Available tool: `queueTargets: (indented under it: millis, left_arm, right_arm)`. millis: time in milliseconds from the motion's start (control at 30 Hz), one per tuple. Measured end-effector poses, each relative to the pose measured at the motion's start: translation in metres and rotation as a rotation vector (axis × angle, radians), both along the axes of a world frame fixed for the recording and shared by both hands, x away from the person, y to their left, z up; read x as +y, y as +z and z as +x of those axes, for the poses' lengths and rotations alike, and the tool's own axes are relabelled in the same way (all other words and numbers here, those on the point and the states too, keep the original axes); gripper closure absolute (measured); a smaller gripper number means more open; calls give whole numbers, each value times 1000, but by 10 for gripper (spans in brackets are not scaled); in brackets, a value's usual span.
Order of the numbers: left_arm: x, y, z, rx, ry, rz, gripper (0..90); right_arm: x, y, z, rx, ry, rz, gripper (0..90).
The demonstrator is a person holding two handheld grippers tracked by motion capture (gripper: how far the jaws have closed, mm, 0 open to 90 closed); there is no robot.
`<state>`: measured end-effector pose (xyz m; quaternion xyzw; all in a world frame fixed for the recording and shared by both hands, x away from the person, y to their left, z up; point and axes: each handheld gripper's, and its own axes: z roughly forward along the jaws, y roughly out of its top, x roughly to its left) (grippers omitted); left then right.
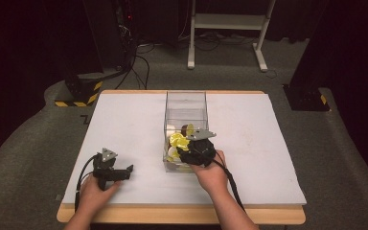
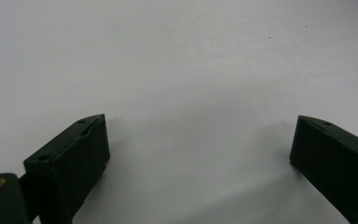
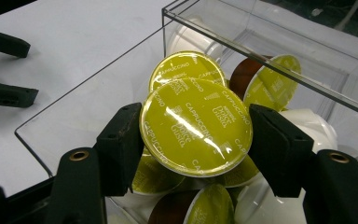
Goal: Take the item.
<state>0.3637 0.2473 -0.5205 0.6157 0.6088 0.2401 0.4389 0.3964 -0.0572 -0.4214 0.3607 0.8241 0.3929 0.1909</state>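
White surface holds a clear box in the middle, where the right tool squeezes a yellow-lidded coffee cup to lift it, while the left tool rests released near the left.

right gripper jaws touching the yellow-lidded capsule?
Touching. The right gripper view shows the right gripper with both black jaws pressed against the rim of the round yellow-lidded coffee capsule.

Right claw grips yellow capsule inside clear box.
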Motion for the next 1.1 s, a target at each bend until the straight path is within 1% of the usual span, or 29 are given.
queueTargets:
  millis: [67,233,400,433,500,600,700,800,1100]
  left_arm:
    - [0,0,0,-1,2,-1,49]
    - [0,0,0,0,0,1,49]
    - [0,0,0,0,2,-4,50]
    - [0,0,0,-1,1,1,49]
    - [0,0,0,0,0,0,49]
    - [0,0,0,0,0,0,50]
    - [0,0,0,0,1,0,49]
    - [0,0,0,-1,1,0,49]
    - [0,0,0,-2,2,0,50]
  right_arm:
    - [0,1,-3,-18,4,3,379]
    - [1,2,-8,-42,7,10,379]
    - [1,2,-11,-54,10,23,379]
    - [1,2,-12,-61,13,24,379]
    - [1,2,-13,-65,11,35,379]
    - [0,1,-13,-65,14,40,379]
    - [-2,-2,-14,-58,14,54,379]
    - [-3,-4,-14,-60,14,63,379]
    - [-4,0,-15,-76,18,79,379]
